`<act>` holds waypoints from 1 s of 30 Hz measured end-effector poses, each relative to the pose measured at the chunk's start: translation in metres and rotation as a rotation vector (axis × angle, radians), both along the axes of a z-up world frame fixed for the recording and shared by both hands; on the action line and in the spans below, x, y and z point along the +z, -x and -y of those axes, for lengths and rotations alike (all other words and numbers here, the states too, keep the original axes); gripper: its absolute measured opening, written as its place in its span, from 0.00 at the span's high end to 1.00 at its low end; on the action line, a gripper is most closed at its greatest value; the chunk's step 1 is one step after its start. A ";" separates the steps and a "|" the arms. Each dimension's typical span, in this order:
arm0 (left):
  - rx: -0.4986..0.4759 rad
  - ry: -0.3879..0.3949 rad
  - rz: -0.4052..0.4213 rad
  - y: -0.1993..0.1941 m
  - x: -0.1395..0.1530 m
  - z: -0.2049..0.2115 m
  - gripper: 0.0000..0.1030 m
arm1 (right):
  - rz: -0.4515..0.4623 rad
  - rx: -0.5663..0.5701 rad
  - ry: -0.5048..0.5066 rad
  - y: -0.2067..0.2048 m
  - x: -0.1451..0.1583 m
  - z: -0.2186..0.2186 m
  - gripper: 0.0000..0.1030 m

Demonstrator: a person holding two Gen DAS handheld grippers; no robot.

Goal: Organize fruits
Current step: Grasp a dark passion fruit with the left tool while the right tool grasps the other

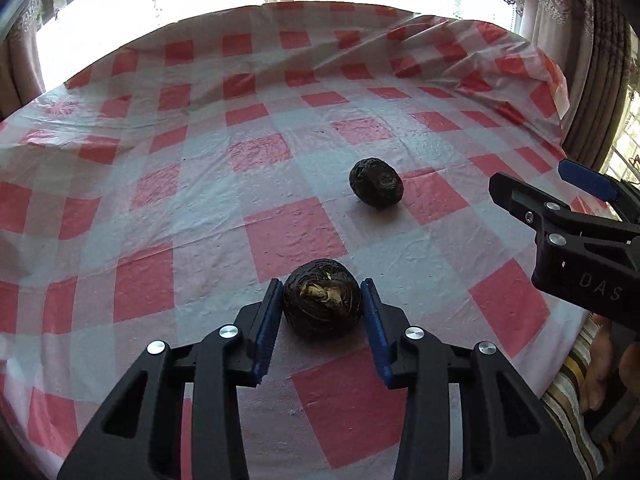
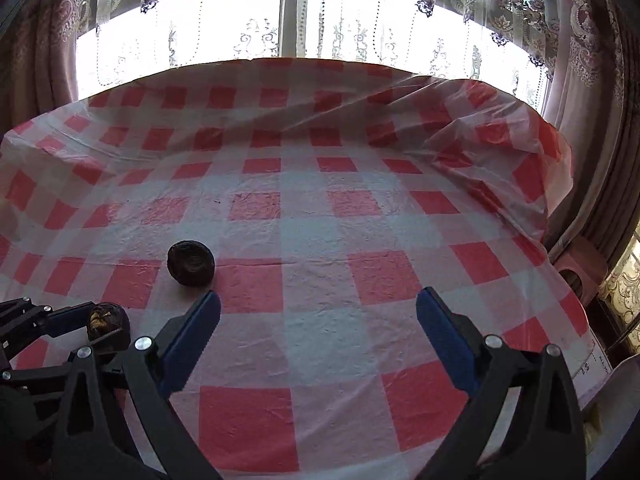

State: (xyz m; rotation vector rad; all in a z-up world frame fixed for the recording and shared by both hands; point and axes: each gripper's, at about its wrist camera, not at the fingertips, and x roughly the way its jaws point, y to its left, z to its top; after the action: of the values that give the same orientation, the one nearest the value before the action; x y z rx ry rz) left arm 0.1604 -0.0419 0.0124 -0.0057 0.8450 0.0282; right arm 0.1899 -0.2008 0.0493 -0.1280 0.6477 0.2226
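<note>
Left gripper pinches the near dark fruit between blue pads, likely to move it beside the far fruit on the checkered tablecloth; right gripper hovers wide, empty

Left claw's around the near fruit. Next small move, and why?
Probably lift it a little. The left claw has its blue pads against both sides of the near fruit, which still looks low over the tablecloth. The far fruit lies apart, so straight up looks clear. The right claw is open and holds nothing.
</note>
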 end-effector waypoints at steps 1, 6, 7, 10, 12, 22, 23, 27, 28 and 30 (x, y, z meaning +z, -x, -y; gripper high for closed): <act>0.024 0.010 0.003 0.000 0.000 -0.005 0.62 | -0.008 0.011 -0.003 -0.002 0.000 -0.004 0.04; 0.121 0.048 0.030 0.003 0.002 -0.025 0.62 | -0.059 0.068 -0.016 -0.015 -0.006 -0.026 0.04; 0.135 0.053 0.036 0.004 0.003 -0.028 0.62 | -0.074 0.079 -0.024 -0.018 -0.007 -0.030 0.04; 0.173 0.066 0.056 0.008 0.005 -0.035 0.62 | -0.122 0.113 -0.055 -0.027 -0.012 -0.039 0.04; 0.195 0.072 0.067 0.010 0.006 -0.038 0.62 | -0.137 0.128 -0.060 -0.031 -0.015 -0.046 0.08; 0.223 0.085 0.087 0.014 0.009 -0.043 0.62 | -0.290 0.146 -0.078 -0.050 -0.026 -0.070 0.27; 0.223 0.086 0.087 0.014 0.009 -0.043 0.62 | -0.281 0.141 -0.069 -0.050 -0.024 -0.071 0.27; 0.224 0.086 0.091 0.014 0.009 -0.042 0.62 | -0.276 0.151 -0.057 -0.052 -0.021 -0.077 0.27; 0.224 0.085 0.090 0.014 0.009 -0.043 0.62 | -0.276 0.154 -0.053 -0.054 -0.021 -0.080 0.27; 0.225 0.084 0.091 0.014 0.009 -0.043 0.62 | -0.283 0.160 -0.049 -0.058 -0.021 -0.085 0.32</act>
State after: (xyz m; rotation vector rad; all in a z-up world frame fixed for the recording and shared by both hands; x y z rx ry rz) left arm 0.1464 0.0007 0.0213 -0.1796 0.7506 0.2031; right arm 0.2480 -0.1160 0.0283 -0.1015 0.9140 0.4151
